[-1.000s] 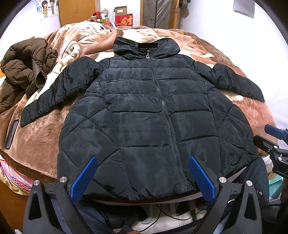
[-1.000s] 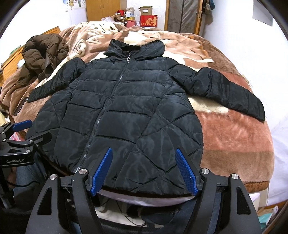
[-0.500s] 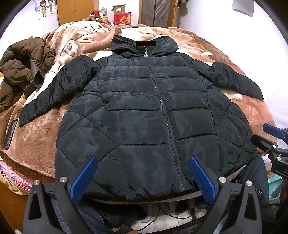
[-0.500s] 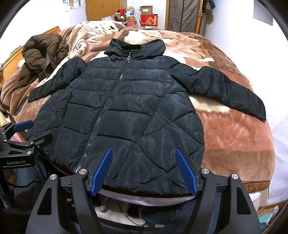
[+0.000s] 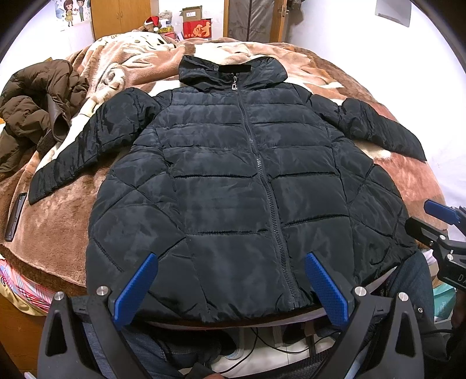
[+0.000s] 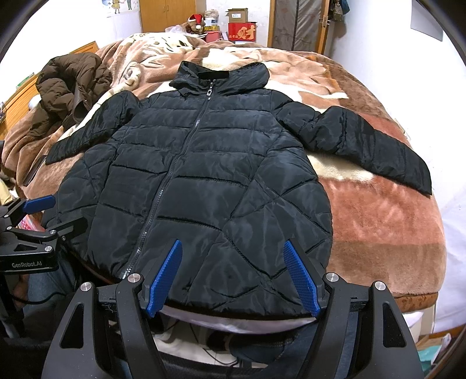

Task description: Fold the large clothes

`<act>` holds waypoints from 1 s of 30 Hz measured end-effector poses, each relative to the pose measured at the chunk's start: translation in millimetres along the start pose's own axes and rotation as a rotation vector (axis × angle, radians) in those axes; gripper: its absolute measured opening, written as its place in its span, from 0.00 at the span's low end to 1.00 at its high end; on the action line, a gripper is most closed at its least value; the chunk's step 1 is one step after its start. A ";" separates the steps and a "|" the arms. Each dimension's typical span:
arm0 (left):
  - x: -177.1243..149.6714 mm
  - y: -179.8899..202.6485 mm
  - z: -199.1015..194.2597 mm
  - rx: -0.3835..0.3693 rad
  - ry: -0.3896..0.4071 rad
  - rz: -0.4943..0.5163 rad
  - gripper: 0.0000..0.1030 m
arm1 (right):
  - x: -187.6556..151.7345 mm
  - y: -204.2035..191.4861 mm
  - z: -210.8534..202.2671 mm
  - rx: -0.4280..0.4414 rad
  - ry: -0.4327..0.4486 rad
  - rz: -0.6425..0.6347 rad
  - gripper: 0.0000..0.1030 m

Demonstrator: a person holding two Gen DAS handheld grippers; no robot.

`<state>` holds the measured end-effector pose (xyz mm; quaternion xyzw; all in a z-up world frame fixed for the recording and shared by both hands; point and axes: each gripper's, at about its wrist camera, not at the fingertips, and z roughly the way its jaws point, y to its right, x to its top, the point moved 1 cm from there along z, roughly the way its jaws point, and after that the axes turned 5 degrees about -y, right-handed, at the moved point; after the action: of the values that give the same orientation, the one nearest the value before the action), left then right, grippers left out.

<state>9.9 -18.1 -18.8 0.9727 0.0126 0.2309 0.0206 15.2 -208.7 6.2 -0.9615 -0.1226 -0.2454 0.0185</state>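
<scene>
A black quilted puffer jacket (image 5: 233,175) lies flat and zipped on the bed, hood at the far end, both sleeves spread out; it also shows in the right wrist view (image 6: 204,180). Its hem hangs at the bed's near edge. My left gripper (image 5: 230,259) is open and empty, just above the hem near the zip. My right gripper (image 6: 233,247) is open and empty, over the hem's right part. The left gripper also shows at the left edge of the right wrist view (image 6: 55,212), and the right gripper at the right edge of the left wrist view (image 5: 428,215).
A brown plush blanket (image 5: 58,221) covers the bed. A brown jacket (image 5: 35,108) lies crumpled at the far left. A dark flat phone-like object (image 5: 16,215) lies near the bed's left edge. Boxes and a wardrobe (image 5: 119,17) stand beyond the bed. Cables lie on the floor below.
Both grippers have shifted slightly forward toward the jacket; the view sits a little lower over the hem. Both stay open and the jacket has not moved.
</scene>
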 end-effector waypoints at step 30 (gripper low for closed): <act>17.7 -13.6 18.1 -0.001 -0.014 -0.017 0.99 | 14.6 -1.3 18.1 0.001 -0.041 -0.012 0.70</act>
<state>33.7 -4.6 -27.6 0.9741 0.0208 0.2240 0.0231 35.7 -202.4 -2.8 -0.9656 -0.1288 -0.2256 0.0148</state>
